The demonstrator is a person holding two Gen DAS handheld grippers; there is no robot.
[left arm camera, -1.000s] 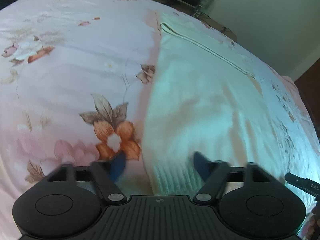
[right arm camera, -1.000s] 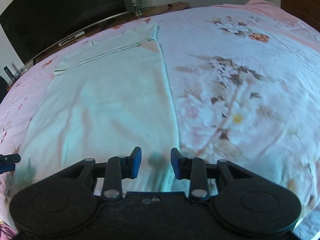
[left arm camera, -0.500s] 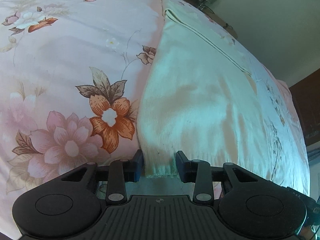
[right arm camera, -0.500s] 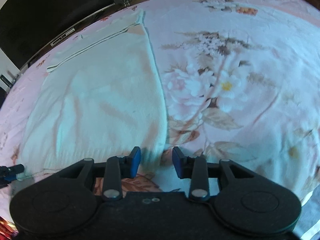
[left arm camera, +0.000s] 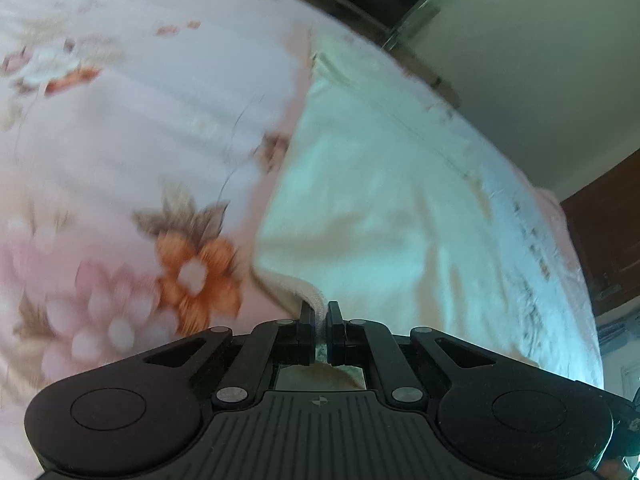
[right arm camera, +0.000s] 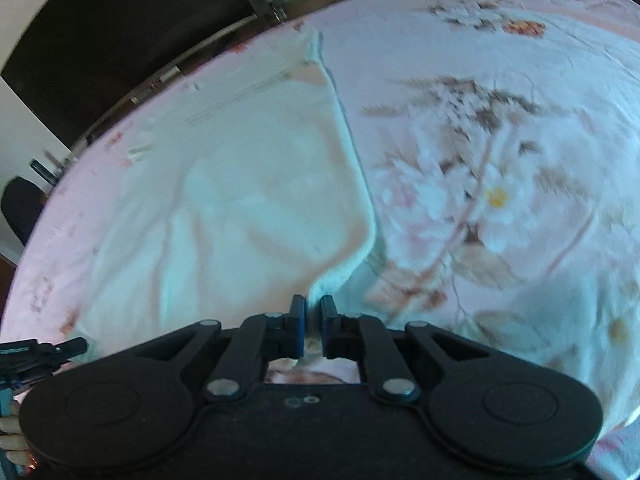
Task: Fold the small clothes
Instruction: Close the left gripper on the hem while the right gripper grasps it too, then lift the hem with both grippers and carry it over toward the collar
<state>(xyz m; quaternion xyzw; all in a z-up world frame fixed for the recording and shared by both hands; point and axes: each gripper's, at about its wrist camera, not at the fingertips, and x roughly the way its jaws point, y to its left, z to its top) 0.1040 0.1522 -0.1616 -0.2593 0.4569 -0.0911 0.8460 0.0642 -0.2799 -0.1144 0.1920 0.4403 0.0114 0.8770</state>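
I see no box, basket or drawer in either view, so there is nothing holding anything here: the only bearing surface is the bed, covered by a pink floral sheet [left arm camera: 120, 128].

On that sheet lies the garment [left arm camera: 380, 200], a pale cream knitted piece spread flat, its long side edge running away from me and a seamed band across its far end. Its near hem is ribbed. The cloth shows soft creases fanning out from the two near corners, where it is drawn up off the sheet into small peaks.

My left gripper [left arm camera: 319, 316] has just been closing and is now clenched on the garment's near left corner; a roll of ribbed hem is squeezed between the black fingers [left arm camera: 307, 320], beside an orange printed flower [left arm camera: 196, 272].

My right gripper [right arm camera: 313, 312] has also just been closing and now grasps the near right corner; a pinch of cloth rises between the blue pads [right arm camera: 298, 320], with the garment's right edge curving up to them.

From the right wrist view, the tip of the left gripper shows at the far left edge, at the garment's other corner.
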